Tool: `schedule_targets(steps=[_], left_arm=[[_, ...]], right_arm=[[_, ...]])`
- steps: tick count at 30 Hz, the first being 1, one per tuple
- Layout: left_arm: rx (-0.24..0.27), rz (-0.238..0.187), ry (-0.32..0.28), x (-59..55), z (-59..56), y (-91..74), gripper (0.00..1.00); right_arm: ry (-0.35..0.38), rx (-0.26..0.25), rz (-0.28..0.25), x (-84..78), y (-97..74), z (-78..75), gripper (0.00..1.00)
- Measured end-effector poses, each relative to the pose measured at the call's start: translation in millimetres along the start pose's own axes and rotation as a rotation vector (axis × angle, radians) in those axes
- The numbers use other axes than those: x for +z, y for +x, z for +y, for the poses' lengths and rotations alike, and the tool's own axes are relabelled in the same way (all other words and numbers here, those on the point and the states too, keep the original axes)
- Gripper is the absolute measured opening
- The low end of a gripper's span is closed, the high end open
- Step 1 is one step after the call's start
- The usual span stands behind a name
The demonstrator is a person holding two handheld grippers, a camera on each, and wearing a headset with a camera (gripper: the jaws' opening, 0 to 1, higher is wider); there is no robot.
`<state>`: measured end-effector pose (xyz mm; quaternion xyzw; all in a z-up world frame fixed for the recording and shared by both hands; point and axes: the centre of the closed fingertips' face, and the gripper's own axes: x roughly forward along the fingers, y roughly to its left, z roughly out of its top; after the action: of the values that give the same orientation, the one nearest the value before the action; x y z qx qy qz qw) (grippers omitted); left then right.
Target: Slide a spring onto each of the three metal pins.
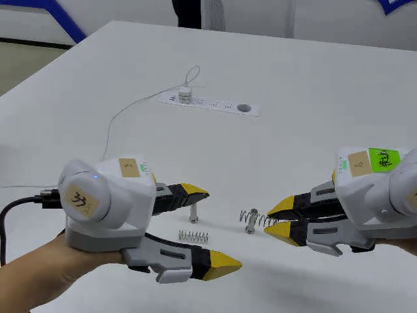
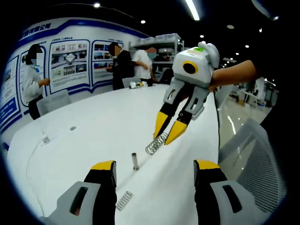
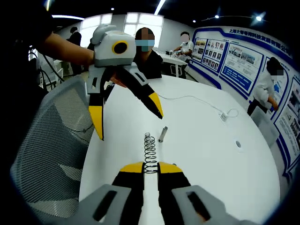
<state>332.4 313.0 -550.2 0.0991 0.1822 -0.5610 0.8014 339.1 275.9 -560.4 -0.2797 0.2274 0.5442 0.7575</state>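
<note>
Springs (image 1: 193, 236) two, pins (image 1: 193, 212) two

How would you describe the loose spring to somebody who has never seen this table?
On the white table, look between the open jaws of the left gripper. The loose spring lies flat there, beside a bare upright pin. Unlike the other spring, no gripper holds it.

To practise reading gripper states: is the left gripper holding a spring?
No: the left gripper stands open, and the spring near it lies loose on the table.
</note>
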Motion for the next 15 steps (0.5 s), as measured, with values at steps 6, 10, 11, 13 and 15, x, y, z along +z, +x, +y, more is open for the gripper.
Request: schedule_targets(steps=[6,10,11,13,15], left_arm=[[-0.004,-0.003,0.042,3.8,-1.9,6.2,0.58],[-0.011,-0.011,0.07,6.9,-6.3,7.5,0.5],[-0.014,-0.014,0.07,7.7,-7.3,7.9,0.47],[-0.017,-0.016,0.074,8.7,-8.9,9.0,0.43],[-0.026,-0.012,0.075,8.4,-11.3,10.4,0.39]], right_arm=[[-0.046,0.026,-0.022,7.0,-7.5,11.4,0.1],[-0.076,0.038,-0.03,11.2,-10.5,16.9,0.1],[-0.083,0.041,-0.032,11.8,-10.6,18.1,0.1],[-0.092,0.048,-0.03,11.7,-9.9,19.9,0.1],[-0.1,0.053,-0.027,11.3,-9.1,21.6,0.11]])
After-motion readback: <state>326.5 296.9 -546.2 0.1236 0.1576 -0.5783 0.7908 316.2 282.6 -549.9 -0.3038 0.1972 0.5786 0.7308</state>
